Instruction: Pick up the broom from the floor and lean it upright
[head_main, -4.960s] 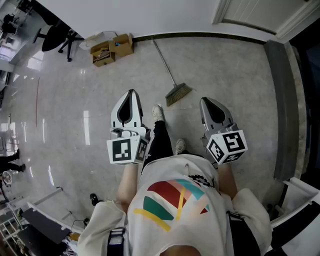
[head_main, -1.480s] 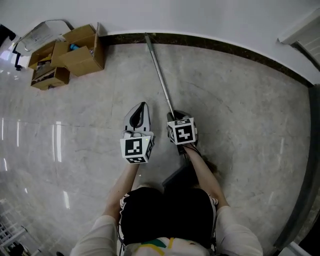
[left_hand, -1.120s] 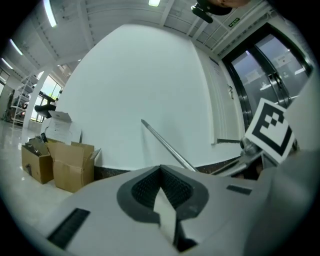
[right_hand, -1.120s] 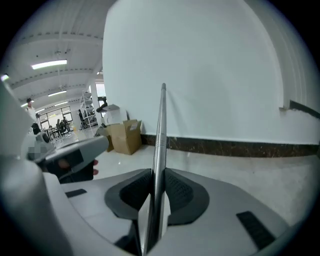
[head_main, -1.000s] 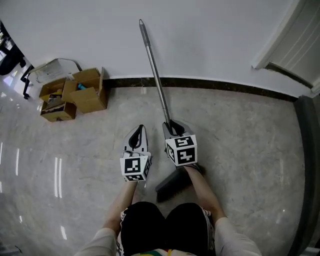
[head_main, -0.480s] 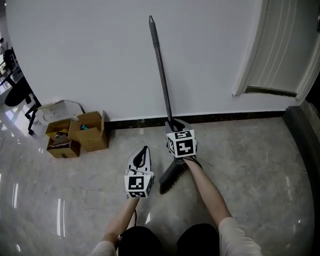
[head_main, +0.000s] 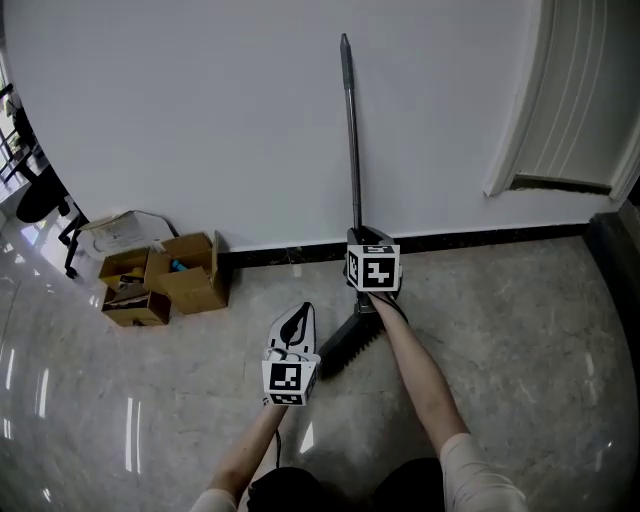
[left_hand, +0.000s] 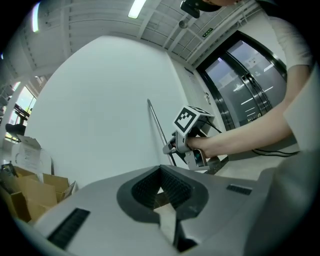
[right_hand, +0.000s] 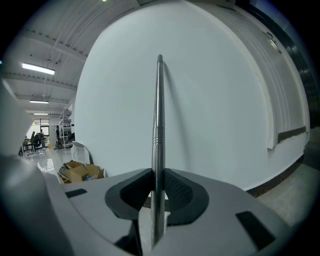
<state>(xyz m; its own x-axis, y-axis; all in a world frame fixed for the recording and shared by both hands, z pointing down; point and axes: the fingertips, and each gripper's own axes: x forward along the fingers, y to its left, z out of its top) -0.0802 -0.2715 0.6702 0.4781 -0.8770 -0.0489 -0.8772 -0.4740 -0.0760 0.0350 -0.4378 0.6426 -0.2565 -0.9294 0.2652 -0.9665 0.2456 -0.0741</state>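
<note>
The broom's metal handle (head_main: 352, 130) stands almost upright in front of the white wall, and its dark bristle head (head_main: 348, 343) rests on the floor. My right gripper (head_main: 362, 236) is shut on the lower handle, and its jaws have just closed a little tighter on it. The right gripper view shows the handle (right_hand: 158, 125) rising straight up from between the pads of my right gripper (right_hand: 158, 192). My left gripper (head_main: 298, 318) hangs to the left of the bristles, shut and empty. In the left gripper view, its jaws (left_hand: 161, 189) meet with nothing held.
Open cardboard boxes (head_main: 165, 275) sit on the floor at the left by the wall. A dark baseboard (head_main: 480, 240) runs along the wall's foot. A white door frame (head_main: 520, 110) stands at the right. An office chair (head_main: 40, 200) shows at the far left.
The broom has swung from a lean to nearly upright. My right gripper has carried it up and toward the wall. The left gripper has risen a little.
</note>
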